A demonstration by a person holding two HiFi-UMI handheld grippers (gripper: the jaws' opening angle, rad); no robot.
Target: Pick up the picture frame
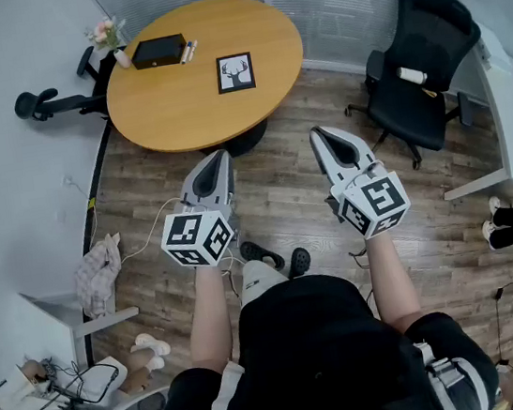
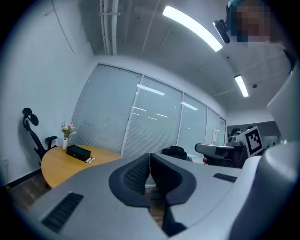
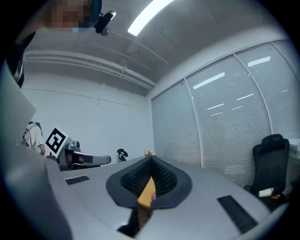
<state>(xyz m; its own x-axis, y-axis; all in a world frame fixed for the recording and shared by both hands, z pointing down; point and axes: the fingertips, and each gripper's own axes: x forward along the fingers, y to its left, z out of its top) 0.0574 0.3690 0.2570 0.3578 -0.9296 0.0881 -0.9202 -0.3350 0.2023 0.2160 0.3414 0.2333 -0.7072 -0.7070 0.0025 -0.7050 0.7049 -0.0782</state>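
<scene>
Left tool (image 1: 220,156) and right tool (image 1: 316,132) both pinched closed, empty, held level short of the counter (image 1: 178,116), likely a ready stance; picture frame (image 1: 235,72) lies flat at 12 o'clock, well apart.

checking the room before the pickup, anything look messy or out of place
A crumpled cloth lies on the floor by the left wall, as if dropped. The picture frame lies flat on the table; nothing looks spilled.
</scene>
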